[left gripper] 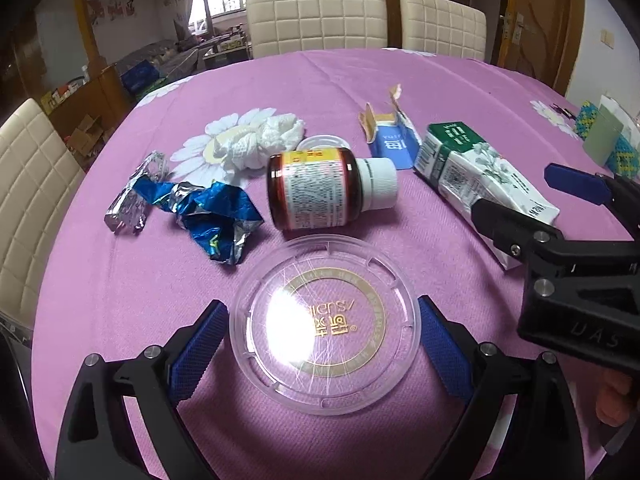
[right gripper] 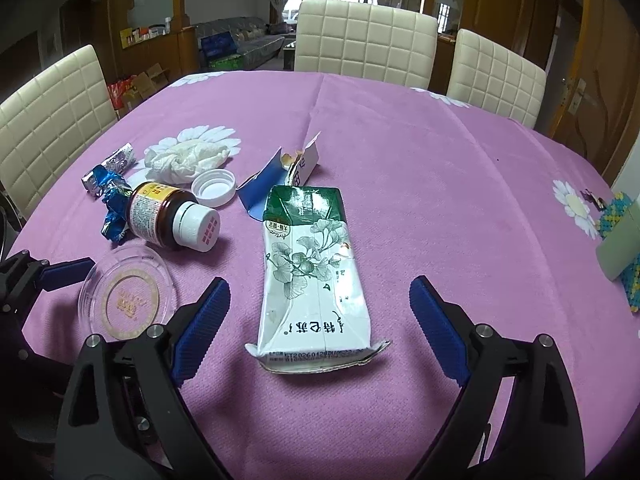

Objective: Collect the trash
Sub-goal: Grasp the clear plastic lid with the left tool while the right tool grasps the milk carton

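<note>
My left gripper [left gripper: 322, 354] is open, its blue pads on either side of a clear round plastic lid [left gripper: 326, 324] lying flat on the purple tablecloth. My right gripper [right gripper: 320, 324] is open around the near end of a flattened green-and-white drink carton [right gripper: 312, 280], which also shows in the left wrist view [left gripper: 480, 176]. Behind the lid lie a brown pill bottle [left gripper: 316, 188] on its side, a crumpled blue foil wrapper [left gripper: 208, 216], a wad of white tissue [left gripper: 260, 140], a torn blue box [left gripper: 394, 140] and a small white cap [right gripper: 213, 188].
The round table [right gripper: 440, 184] is ringed by cream padded chairs [right gripper: 364, 40]. A beaded blue-yellow object with a pale green case [right gripper: 620, 244] sits at the right edge. The right gripper's black frame [left gripper: 580, 272] shows at the right of the left wrist view.
</note>
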Demonstrator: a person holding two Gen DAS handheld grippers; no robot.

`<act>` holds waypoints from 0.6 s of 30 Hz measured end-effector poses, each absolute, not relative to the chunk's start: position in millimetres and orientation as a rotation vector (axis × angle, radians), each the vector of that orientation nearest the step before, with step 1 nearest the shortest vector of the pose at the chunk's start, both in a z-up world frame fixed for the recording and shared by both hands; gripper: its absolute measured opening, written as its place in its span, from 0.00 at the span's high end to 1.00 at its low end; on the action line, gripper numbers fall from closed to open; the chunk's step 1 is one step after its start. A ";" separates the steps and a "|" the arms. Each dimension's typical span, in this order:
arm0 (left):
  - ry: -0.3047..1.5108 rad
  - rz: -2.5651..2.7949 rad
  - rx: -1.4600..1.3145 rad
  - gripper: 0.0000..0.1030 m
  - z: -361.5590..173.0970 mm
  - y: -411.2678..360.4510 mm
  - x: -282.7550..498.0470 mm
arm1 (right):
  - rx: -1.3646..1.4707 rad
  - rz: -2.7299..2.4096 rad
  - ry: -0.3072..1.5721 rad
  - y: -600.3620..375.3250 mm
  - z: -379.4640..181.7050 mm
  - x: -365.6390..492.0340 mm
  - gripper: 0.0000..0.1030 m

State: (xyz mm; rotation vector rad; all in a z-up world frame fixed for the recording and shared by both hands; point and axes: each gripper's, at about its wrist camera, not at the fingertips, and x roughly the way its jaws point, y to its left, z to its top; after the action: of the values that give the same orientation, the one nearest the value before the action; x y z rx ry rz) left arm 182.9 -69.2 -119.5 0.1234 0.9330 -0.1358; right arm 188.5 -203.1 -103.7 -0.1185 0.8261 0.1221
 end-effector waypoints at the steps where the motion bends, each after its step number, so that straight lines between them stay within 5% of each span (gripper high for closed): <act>1: 0.937 -0.137 0.116 0.12 -119.9 -68.1 183.8 | -0.115 0.124 0.830 -203.7 -104.1 189.4 0.13; 5: 0.938 -0.135 0.103 0.12 -120.1 -65.6 185.1 | -0.107 0.135 0.856 -203.8 -109.0 191.9 0.22; 9: 0.934 -0.145 0.106 0.12 -119.6 -65.9 184.5 | -0.117 0.152 0.880 -199.6 -114.9 191.9 0.42; 18: 0.887 -0.154 0.135 0.17 -112.0 -67.6 170.2 | -0.127 0.150 0.853 -196.2 -110.7 180.6 0.46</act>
State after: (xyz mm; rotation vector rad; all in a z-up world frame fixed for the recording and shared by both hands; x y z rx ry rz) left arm 170.2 -67.6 -112.0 0.1351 0.8871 -0.1536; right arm 180.6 -196.2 -110.7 -0.1269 0.8528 0.1499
